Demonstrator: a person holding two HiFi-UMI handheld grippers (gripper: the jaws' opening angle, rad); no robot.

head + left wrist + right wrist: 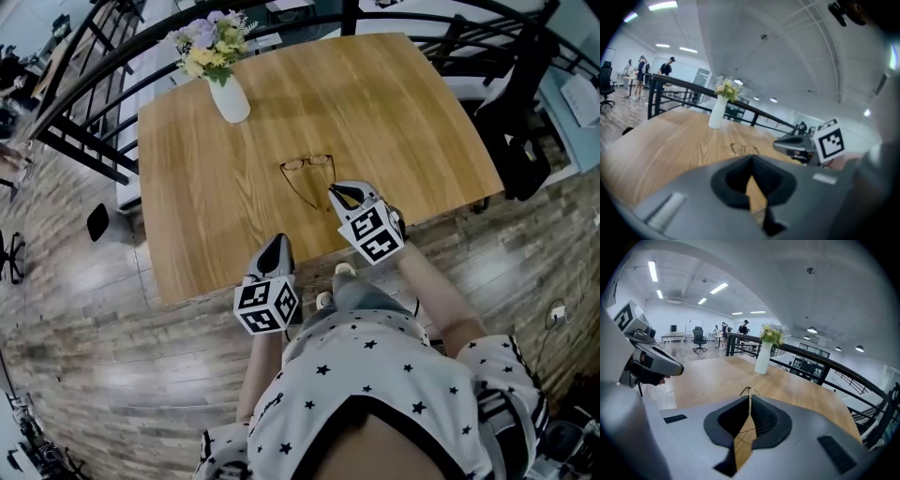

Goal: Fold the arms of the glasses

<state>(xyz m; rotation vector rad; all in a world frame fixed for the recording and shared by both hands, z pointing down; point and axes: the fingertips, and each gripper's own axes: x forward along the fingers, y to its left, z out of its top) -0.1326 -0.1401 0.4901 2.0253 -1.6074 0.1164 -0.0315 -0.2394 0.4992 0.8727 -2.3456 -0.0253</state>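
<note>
Here, flat on the wooden table (403,103) near its middle: glasses (306,169), lenses toward the far side, both arms spread open and reaching back toward the near edge. Touching neither tool, as far as the head view shows.

Over by the far left corner: a white vase (230,98) of flowers (211,42), well apart from the glasses.

For the right gripper (342,194): hovers low over the wood, just beside the end of the arm on that side. Jaws closed tip to tip, nothing pinched between them. In its own view, the glasses (749,391) just past the fingertips.

For the left gripper (277,244): hangs at the near table edge, well short of the glasses. Jaws pressed fully together, empty. In its own view, bare wood ahead, then the glasses (744,149).
</note>
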